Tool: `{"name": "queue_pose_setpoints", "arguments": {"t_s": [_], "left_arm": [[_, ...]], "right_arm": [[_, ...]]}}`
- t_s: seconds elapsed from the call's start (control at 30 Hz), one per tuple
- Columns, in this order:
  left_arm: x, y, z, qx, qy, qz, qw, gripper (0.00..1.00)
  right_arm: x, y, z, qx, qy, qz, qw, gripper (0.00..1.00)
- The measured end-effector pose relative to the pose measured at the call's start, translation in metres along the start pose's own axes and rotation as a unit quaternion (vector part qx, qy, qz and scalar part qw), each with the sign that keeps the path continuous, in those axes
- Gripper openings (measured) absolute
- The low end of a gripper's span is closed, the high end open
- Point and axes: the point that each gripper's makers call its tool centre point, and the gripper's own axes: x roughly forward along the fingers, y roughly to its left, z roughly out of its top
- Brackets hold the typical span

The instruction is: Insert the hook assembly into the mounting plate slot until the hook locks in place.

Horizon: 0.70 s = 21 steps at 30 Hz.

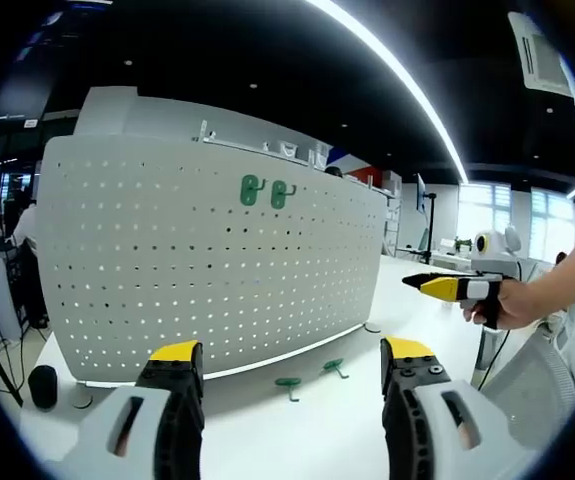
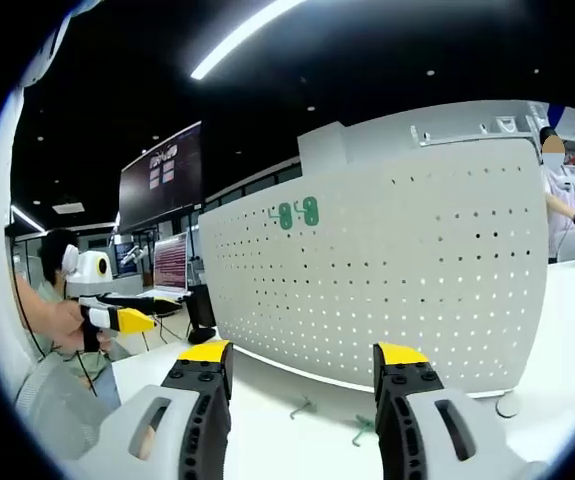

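- In the left gripper view my left claw (image 1: 292,365) stands spread wide with nothing between its yellow-tipped jaws, above the white table (image 1: 297,440).
- Two green hooks lie loose on the table ahead of that claw, between the jaws as seen: one hook (image 1: 288,384) nearer the middle, the other loose hook (image 1: 335,367) just to its right, both close to the foot of the pegboard and apart from my jaws.
- The white pegboard (image 1: 167,270) stands upright on the table ahead; two green mounted hooks (image 1: 267,191) sit side by side high on its face.
- My right claw (image 1: 429,284) comes in from the right of this view, held in my hand (image 1: 507,305), well off to the side of the board; whether its jaws are apart or together I cannot tell from here.
- In the right gripper view my right claw (image 2: 302,360) is likewise spread and holds nothing.
- The loose hooks show faintly on the table between those jaws, near the board's lower edge.
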Motion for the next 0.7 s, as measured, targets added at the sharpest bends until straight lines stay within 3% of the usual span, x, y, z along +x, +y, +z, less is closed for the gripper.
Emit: {"name": "queue_pose_setpoints", "arguments": {"t_s": [0.7], "left_arm": [[-0.013,0.001,-0.011,-0.006,0.005,0.005,1.0,0.78]], "right_arm": [[-0.019,0.003,-0.018,0.013,0.01,-0.008,0.9998,0.56]]}}
